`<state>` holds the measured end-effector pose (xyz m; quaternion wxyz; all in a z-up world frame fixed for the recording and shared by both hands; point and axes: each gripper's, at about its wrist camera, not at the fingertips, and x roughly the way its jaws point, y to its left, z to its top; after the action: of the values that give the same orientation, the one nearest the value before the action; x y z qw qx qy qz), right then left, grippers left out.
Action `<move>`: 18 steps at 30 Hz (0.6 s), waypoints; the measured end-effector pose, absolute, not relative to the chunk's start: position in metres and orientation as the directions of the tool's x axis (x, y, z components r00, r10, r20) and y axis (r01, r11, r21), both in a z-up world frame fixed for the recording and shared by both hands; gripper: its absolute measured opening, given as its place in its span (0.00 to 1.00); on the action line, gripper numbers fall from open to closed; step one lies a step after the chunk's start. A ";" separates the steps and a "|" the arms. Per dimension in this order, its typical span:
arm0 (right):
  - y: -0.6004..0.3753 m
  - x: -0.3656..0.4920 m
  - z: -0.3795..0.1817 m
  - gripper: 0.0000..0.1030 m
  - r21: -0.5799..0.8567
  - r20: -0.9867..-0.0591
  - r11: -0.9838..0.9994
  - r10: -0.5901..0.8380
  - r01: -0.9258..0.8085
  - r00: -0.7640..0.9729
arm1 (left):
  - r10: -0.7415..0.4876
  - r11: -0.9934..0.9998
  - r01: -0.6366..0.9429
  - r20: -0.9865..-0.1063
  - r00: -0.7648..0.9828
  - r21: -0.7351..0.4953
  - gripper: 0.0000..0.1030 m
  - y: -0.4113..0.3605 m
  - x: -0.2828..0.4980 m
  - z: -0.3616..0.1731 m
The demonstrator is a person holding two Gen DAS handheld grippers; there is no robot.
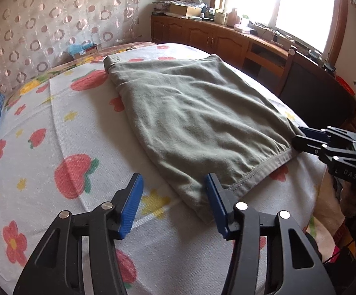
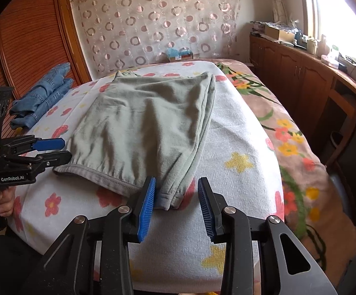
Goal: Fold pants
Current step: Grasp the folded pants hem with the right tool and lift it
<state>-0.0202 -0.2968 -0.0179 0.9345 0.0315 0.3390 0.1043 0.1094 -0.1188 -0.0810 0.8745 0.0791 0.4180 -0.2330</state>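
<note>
We've got the green pants folded flat on the flowery bed, left claw and right claw both spread wide at the hem, pinching nothing.

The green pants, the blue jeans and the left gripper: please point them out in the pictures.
green pants (image 2: 141, 127), right wrist view, middle of the cloth.
blue jeans (image 2: 45, 93), right wrist view, middle of the folded pile.
left gripper (image 1: 175, 204), left wrist view, midway between its fingertips.

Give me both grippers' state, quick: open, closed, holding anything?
Left gripper: open, holding nothing, at the green pants' waistband corner.
Right gripper: open, holding nothing, fingers either side of the pant-leg hem.
</note>
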 end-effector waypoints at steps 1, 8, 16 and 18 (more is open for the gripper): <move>-0.296 -0.021 -0.018 0.36 0.132 -0.626 0.974 0.224 -0.182 0.747 | -0.341 0.879 0.473 -0.767 0.543 -0.056 0.53 -0.118 0.109 -0.081; -0.293 -0.022 -0.019 0.33 0.149 -0.627 0.965 0.260 -0.215 0.735 | -0.337 0.879 0.475 -0.763 0.551 -0.046 0.53 -0.119 0.108 -0.082; -0.298 -0.019 -0.021 0.14 0.218 -0.613 0.942 0.336 -0.255 0.715 | -0.398 0.846 0.526 -0.758 0.518 -0.084 0.14 -0.126 0.102 -0.080; -0.300 -0.018 -0.021 0.13 0.233 -0.604 0.938 0.347 -0.258 0.718 | -0.403 0.840 0.536 -0.757 0.515 -0.083 0.07 -0.127 0.100 -0.078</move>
<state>-0.0182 -0.2999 -0.0214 0.9244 0.0662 0.3383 0.1635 0.1001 -0.1274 -0.0780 0.8665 0.0806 0.4116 -0.2708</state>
